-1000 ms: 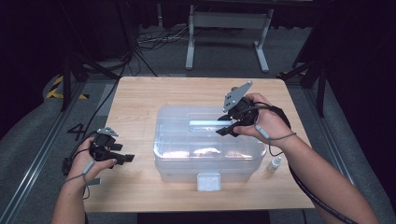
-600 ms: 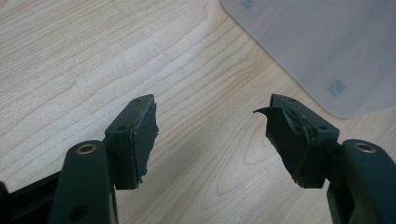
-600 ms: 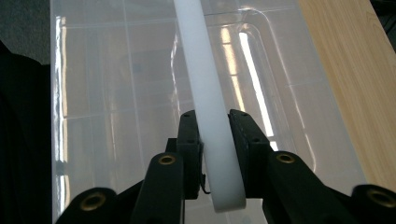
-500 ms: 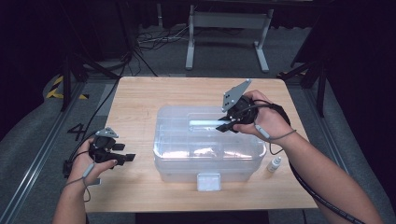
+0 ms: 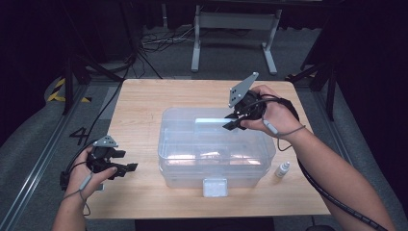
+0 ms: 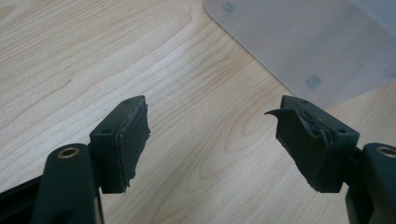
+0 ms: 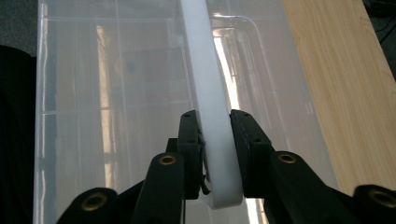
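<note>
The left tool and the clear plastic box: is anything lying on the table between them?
No. In the high view, bare wooden table separates the left tool from the clear plastic box.

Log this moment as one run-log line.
right gripper: shut on white latch at far side of clear bin | left gripper: open, nothing between jaws, over table left of bin
</note>
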`<state>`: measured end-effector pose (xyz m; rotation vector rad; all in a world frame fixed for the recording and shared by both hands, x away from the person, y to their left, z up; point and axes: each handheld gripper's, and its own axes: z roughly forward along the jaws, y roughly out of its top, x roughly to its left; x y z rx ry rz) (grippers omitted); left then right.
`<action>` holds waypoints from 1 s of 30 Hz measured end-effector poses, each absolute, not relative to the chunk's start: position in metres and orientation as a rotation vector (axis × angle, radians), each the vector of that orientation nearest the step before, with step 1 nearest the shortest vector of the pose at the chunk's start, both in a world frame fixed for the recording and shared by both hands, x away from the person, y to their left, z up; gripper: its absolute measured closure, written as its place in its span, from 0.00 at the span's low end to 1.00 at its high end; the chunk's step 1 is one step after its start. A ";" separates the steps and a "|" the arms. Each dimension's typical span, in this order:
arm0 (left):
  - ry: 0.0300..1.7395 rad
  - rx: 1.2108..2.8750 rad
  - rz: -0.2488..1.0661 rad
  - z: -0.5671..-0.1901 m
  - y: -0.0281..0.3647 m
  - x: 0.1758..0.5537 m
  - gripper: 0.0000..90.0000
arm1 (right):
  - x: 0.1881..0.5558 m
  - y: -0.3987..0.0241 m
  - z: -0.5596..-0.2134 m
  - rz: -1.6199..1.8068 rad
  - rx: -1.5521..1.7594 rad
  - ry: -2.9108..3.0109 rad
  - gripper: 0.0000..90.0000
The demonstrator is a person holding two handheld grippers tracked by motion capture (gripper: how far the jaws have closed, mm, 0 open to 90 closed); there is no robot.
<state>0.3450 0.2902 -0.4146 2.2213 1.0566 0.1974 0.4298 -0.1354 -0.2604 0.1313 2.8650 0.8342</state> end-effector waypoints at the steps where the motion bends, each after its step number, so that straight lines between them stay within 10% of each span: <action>1: 1.049 2.223 0.197 -0.413 0.290 0.343 0.29 | 0.433 -0.135 -0.258 0.836 0.132 2.867 0.83; 30: 1.046 2.164 0.288 -0.402 0.290 0.323 0.31 | 0.465 -0.136 -0.239 0.843 0.180 2.816 0.80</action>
